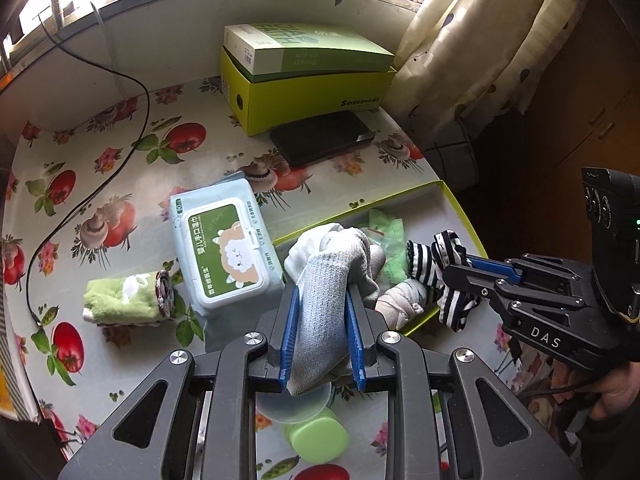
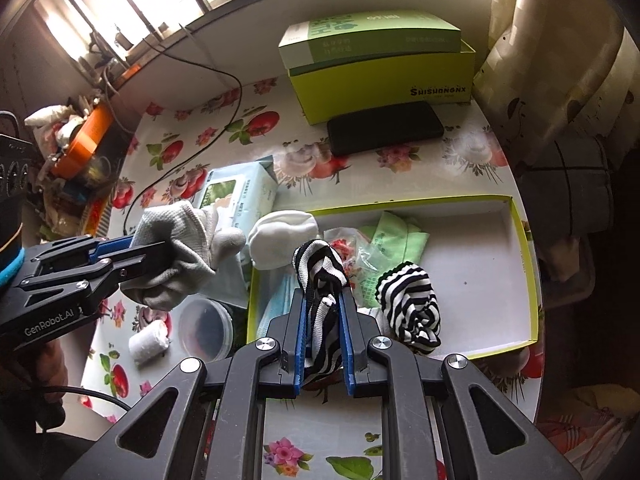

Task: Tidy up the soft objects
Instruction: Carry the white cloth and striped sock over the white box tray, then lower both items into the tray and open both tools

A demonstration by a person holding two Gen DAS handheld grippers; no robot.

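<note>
My left gripper (image 1: 322,292) is shut on a grey glove (image 1: 324,300) and holds it above the table beside the shallow yellow-green box lid (image 2: 520,240); it also shows in the right wrist view (image 2: 160,252). My right gripper (image 2: 323,300) is shut on a black-and-white striped sock (image 2: 320,280) over the lid's near left edge; it also shows in the left wrist view (image 1: 452,272). Another striped sock (image 2: 412,308), a white mitten (image 2: 280,236) and green cloth (image 2: 396,236) lie in the lid. A rolled green towel (image 1: 124,300) lies on the table.
A wet-wipes pack (image 1: 224,248) lies left of the lid. A stacked green box (image 1: 312,80) and black phone (image 1: 324,138) sit at the back. A round clear lid (image 2: 206,328), small white roll (image 2: 148,342), green jar (image 1: 316,438) and black cable (image 1: 100,184) lie on the floral tablecloth.
</note>
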